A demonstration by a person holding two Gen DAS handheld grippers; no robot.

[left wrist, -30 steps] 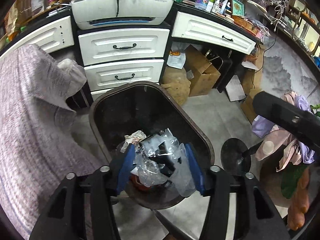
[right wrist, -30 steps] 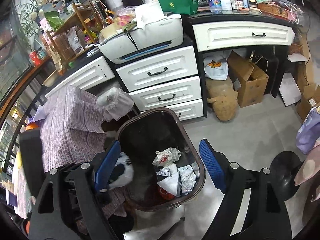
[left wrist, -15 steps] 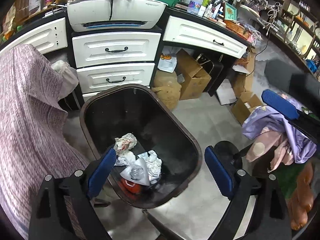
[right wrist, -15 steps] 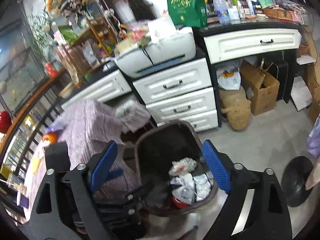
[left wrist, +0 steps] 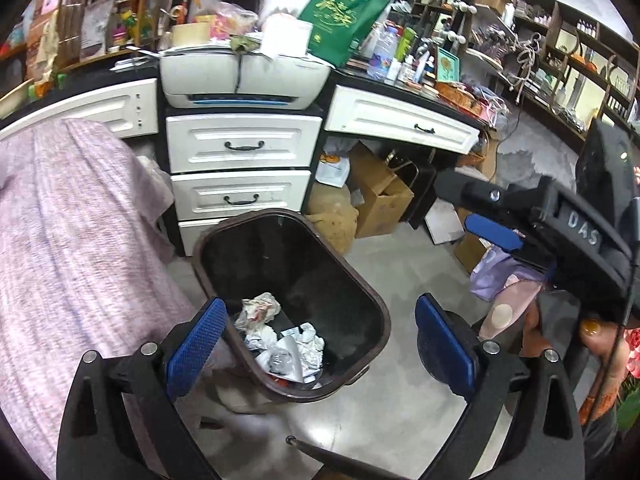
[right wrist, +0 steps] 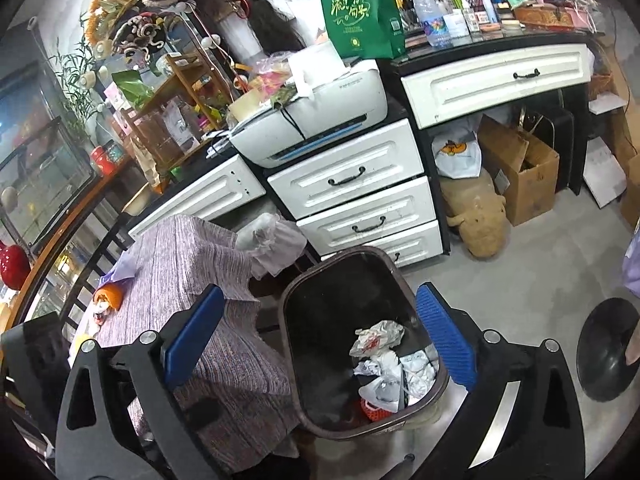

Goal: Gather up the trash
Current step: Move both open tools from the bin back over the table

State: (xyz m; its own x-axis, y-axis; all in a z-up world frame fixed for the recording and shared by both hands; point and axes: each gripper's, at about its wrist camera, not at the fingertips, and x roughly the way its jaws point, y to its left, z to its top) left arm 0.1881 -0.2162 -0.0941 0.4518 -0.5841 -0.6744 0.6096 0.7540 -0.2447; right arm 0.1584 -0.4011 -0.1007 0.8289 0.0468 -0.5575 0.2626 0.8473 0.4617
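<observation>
A brown trash bin (left wrist: pixel 372 312) stands on the floor with crumpled paper and clear plastic wrap (left wrist: pixel 284 344) lying in it. My left gripper (left wrist: pixel 320 346) hovers above the bin's near rim, its jaws opening wide with nothing between them. In the right wrist view the same bin (right wrist: pixel 340 258) holds the trash pile (right wrist: pixel 384 364). My right gripper (right wrist: pixel 320 336) hangs above the bin and the table edge, jaws also opening and empty. One blue pad of the right gripper (left wrist: pixel 494 236) shows in the left wrist view. Orange peel (right wrist: pixel 108 294) lies on the cloth-covered table (right wrist: pixel 192 276).
White drawers (right wrist: pixel 352 176) with a printer (right wrist: pixel 316 120) on top stand right behind the bin. A cardboard box (right wrist: pixel 520 172) and a stuffed toy (right wrist: pixel 476 216) sit under the desk. A black round stand base (right wrist: pixel 608 348) is on the floor to the right.
My left gripper let go of the clear plastic wrap, which now lies in the bin, spread its jaws wide and drew back and up. The right jaws also widened.
</observation>
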